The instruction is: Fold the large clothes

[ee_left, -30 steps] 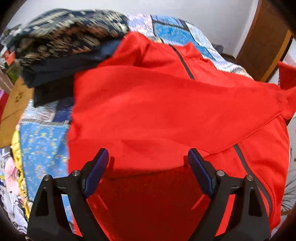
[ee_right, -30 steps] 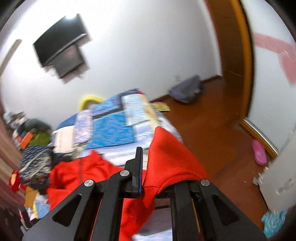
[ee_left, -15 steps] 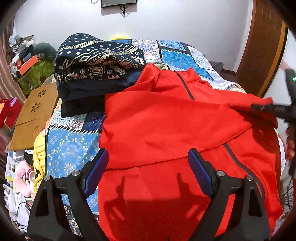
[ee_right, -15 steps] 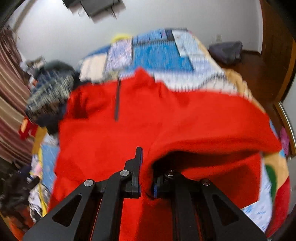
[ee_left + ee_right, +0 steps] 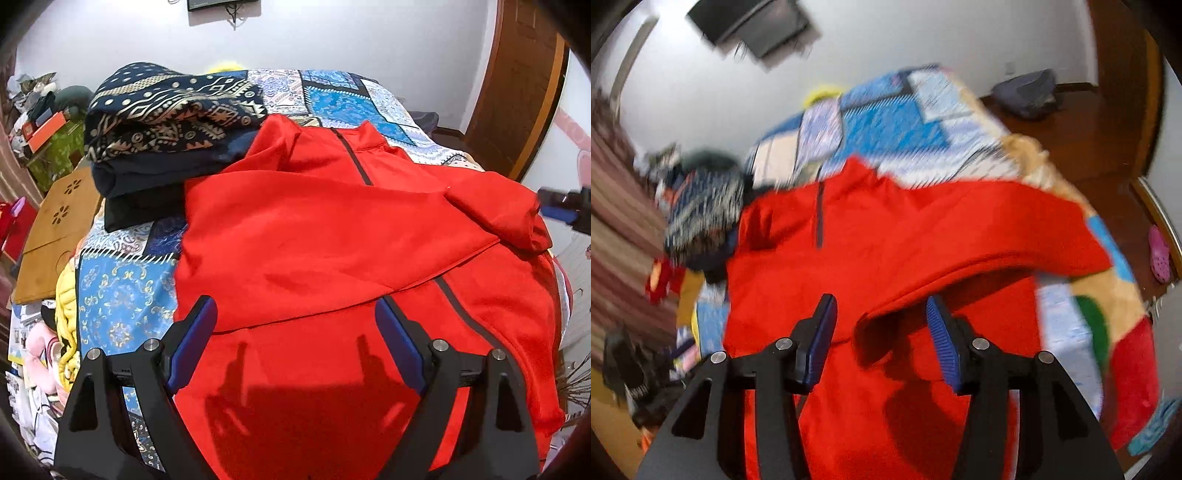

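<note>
A large red zip jacket point(image 5: 332, 251) lies on the patterned bedspread point(image 5: 122, 295), both sleeves folded across its front. My left gripper point(image 5: 295, 343) is open and empty above the jacket's lower part. My right gripper point(image 5: 882, 339) is open over the jacket point(image 5: 879, 236), with the right sleeve's cuff point(image 5: 879, 321) lying loose between its fingers. The right gripper also shows at the right edge of the left wrist view point(image 5: 565, 212), beside the sleeve end point(image 5: 517, 221).
A stack of folded dark patterned clothes point(image 5: 170, 122) sits at the jacket's left shoulder. A wooden lap table point(image 5: 55, 236) leans at the bed's left. A wooden door point(image 5: 517, 85) and a bag on the floor point(image 5: 1027, 92) are to the right.
My right gripper carried the right sleeve over the jacket's front, then opened and let it go. My left gripper stayed open and drew back from the jacket.
</note>
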A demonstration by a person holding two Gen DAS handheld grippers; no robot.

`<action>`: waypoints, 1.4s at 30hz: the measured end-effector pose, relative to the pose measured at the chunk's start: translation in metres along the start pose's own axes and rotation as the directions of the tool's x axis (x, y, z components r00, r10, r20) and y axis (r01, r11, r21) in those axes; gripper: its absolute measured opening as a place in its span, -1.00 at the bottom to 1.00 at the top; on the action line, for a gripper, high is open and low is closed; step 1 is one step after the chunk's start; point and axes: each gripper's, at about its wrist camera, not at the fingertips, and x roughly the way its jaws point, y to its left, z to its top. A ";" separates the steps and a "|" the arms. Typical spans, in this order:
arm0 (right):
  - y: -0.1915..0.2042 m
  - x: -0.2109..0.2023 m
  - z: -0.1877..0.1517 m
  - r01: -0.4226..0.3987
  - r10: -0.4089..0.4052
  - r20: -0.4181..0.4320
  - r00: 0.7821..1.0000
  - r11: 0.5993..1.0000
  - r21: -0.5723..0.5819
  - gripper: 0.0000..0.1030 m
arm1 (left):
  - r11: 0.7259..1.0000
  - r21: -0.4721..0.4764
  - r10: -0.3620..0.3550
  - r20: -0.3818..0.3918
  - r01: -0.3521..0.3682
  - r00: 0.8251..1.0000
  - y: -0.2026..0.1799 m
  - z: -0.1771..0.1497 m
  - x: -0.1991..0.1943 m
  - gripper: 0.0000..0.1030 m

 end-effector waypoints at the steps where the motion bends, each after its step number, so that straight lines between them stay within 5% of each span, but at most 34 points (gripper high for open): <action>1: -0.006 -0.005 0.003 0.001 -0.001 0.019 1.000 1.000 0.020 -0.07 | 1.000 0.003 -0.003 0.001 0.003 1.000 -0.002 0.001 0.000 0.69; 6: -0.047 -0.013 0.013 0.039 -0.050 0.064 0.997 0.987 0.157 0.07 | 1.000 0.007 -0.019 0.003 0.019 1.000 -0.009 0.007 0.001 0.69; 12: -0.096 0.008 0.015 0.026 -0.027 0.000 1.000 0.952 0.306 0.07 | 1.000 -0.007 -0.030 0.007 0.031 1.000 -0.007 0.013 0.004 0.69; 19: -0.138 0.045 0.008 -0.048 0.073 -0.030 0.997 0.862 0.505 0.07 | 0.999 -0.022 -0.033 -0.016 0.032 0.999 -0.006 0.012 0.013 0.69; 28: -0.162 0.059 0.011 -0.069 0.055 0.041 0.998 0.791 0.607 0.07 | 0.998 -0.060 -0.034 -0.035 0.032 0.999 0.002 0.009 0.022 0.69; 30: -0.161 0.061 0.015 -0.048 0.032 0.037 0.999 0.799 0.599 -0.06 | 0.997 -0.074 -0.039 -0.034 0.037 0.999 0.004 0.008 0.022 0.69; 32: -0.158 0.059 0.020 -0.013 0.000 0.022 1.000 0.812 0.584 -0.50 | 0.995 -0.086 -0.044 -0.033 0.041 0.998 0.007 0.006 0.022 0.69; 35: -0.150 0.051 0.026 0.004 -0.025 0.030 0.999 0.834 0.551 -0.82 | 0.995 -0.094 -0.042 -0.029 0.039 0.999 0.011 0.003 0.020 0.69; 42: -0.096 0.017 0.053 -0.048 0.002 0.119 0.993 0.923 0.382 -0.85 | 0.992 -0.117 -0.042 -0.007 0.041 0.999 0.025 -0.002 0.010 0.69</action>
